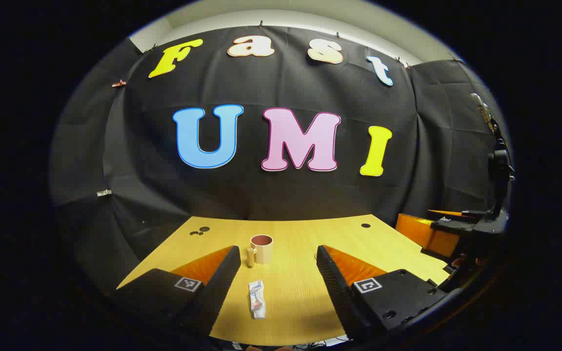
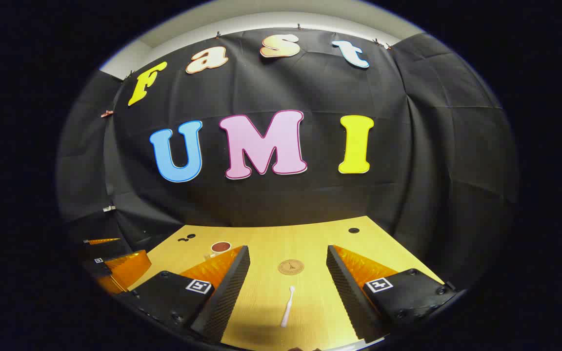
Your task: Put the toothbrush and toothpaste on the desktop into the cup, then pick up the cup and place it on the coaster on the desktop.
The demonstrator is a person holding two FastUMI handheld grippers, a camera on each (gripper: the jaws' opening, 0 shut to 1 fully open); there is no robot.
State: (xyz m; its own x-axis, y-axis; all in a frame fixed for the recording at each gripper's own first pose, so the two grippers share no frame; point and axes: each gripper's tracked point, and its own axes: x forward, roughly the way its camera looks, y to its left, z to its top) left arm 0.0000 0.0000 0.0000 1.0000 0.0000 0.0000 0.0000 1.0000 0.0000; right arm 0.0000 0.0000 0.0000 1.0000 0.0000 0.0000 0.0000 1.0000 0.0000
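A tan cup [image 1: 262,248] with a handle on its left stands upright on the yellow desktop [image 1: 300,234]. In front of it lies a white toothpaste tube [image 1: 257,299], between the spread fingers of my left gripper [image 1: 277,273], which is open and holds nothing. In the right gripper view a white toothbrush [image 2: 287,306] lies lengthwise on the desktop [image 2: 281,234] between the fingers of my open right gripper [image 2: 288,287]. A round wooden coaster [image 2: 291,266] sits just beyond the toothbrush. The cup [image 2: 220,248] shows at the left, partly behind the left finger.
Small dark holes [image 1: 365,225] mark the desktop's far corners. The other gripper [image 1: 461,229] hovers at the right edge of the left gripper view, and the other gripper [image 2: 115,263] appears at the left edge of the right gripper view. Black cloth wall closes off the back.
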